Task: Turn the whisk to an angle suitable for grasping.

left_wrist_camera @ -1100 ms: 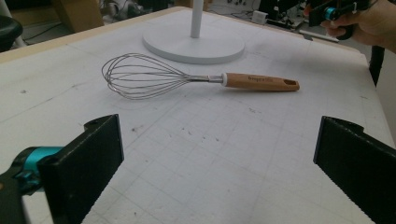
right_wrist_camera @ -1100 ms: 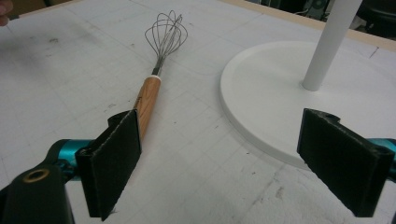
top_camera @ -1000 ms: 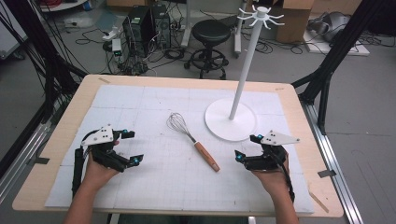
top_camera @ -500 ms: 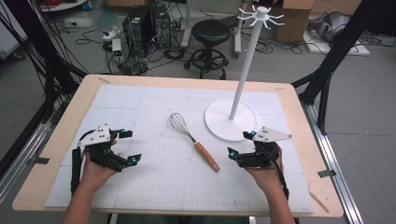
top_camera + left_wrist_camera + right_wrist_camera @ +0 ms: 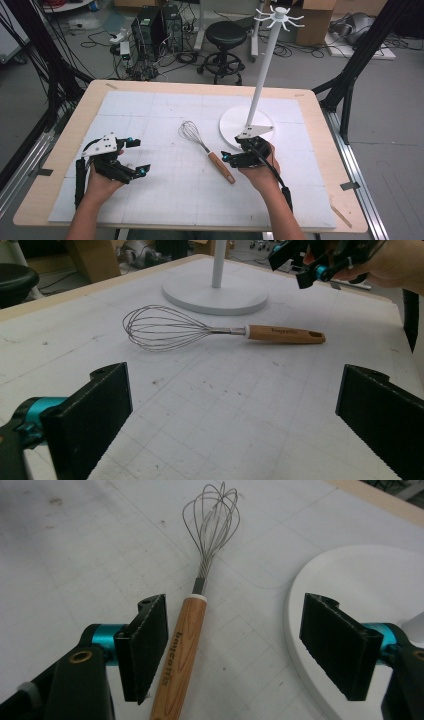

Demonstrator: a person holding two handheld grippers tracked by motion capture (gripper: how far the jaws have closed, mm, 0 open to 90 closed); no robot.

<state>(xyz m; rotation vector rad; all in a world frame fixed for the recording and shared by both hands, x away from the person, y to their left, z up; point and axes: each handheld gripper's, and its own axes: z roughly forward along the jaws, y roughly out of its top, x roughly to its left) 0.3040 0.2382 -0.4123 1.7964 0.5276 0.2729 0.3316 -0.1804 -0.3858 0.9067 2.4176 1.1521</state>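
- The whisk [image 5: 206, 150] lies flat near the middle of the worktop [image 5: 60, 150], wooden handle toward the near edge, just beside the white stand [image 5: 235, 125].
- The right claw [image 5: 239, 157] has just been closing; its jaws are spread around the handle without pressing on it.
- The left claw [image 5: 135, 156] is spread wide near the left edge, holding nothing.

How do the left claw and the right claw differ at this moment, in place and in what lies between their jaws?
The right claw sits by the whisk with the wooden handle between its jaws, close to one pad; the left claw stands apart from the whisk with bare mat between its jaws. The right claw's jaws have just been closing and do not yet press the handle; the left claw's jaws stand wide. Both are hand-held, black with teal fittings.
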